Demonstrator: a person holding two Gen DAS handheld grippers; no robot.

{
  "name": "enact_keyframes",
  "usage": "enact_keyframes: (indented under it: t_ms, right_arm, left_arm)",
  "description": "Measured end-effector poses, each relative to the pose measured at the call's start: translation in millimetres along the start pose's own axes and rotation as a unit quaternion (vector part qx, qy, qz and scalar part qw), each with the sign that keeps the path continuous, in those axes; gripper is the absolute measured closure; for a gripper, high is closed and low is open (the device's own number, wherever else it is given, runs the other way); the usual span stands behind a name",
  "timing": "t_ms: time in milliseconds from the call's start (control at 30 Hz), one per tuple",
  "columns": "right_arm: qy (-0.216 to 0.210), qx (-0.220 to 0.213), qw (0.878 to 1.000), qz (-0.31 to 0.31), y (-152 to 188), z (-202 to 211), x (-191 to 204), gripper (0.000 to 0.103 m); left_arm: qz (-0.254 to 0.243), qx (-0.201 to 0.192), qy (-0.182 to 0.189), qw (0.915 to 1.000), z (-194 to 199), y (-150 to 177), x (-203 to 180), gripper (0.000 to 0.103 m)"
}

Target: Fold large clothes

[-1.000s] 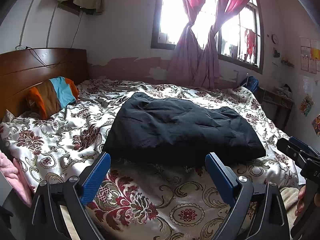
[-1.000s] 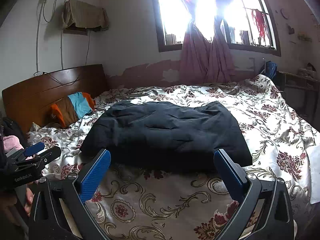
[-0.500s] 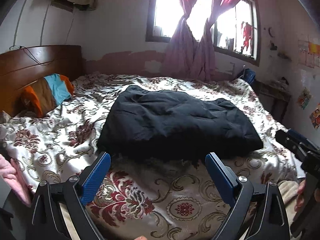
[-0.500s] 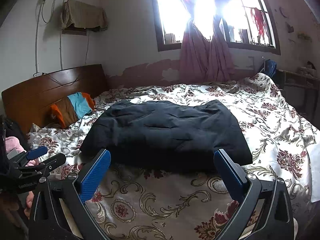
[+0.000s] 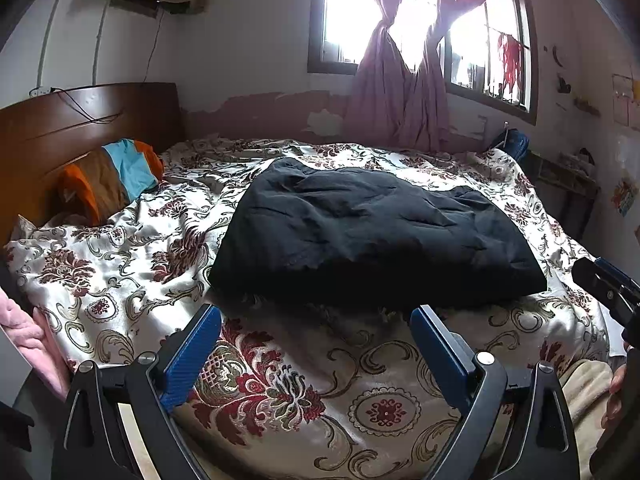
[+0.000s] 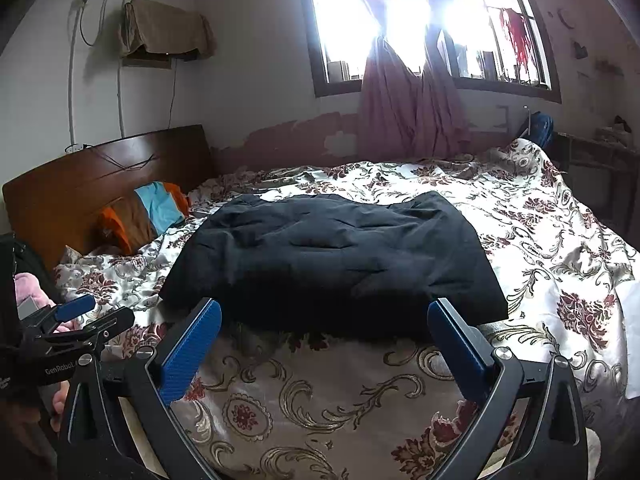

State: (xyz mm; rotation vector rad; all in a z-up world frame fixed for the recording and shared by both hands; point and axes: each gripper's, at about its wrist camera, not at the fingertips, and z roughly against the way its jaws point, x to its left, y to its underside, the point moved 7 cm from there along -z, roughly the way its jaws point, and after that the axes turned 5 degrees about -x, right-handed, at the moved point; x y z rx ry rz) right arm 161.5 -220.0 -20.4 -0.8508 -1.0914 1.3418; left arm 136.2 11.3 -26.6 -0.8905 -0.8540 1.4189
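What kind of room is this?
It looks like a bedroom in a home. There is a big bed with a wooden headboard, a pillow, and a window with pink curtains.

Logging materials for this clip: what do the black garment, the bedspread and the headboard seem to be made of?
Black garment: looks like matte padded fabric, puffy with stitched creases. Bedspread: probably satin-like cloth, since its floral print has a sheen. Headboard: apparently varnished wood, brown and glossy.

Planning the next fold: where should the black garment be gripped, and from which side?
Probably by the near hem corners of the black garment, coming in low from the foot of the bed. That edge faces both open tools, left and right.
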Motion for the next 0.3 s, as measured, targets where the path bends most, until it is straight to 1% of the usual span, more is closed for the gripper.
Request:
enact_keyframes:
  t_ms: [300]
  right_arm:
    - [0.002, 0.006, 1.0, -0.006, 3.4, -3.9, -4.0, 0.002]
  left_arm:
    - [-0.003, 0.003, 0.0, 1.0, -1.3, 2.2, -2.4, 0.007]
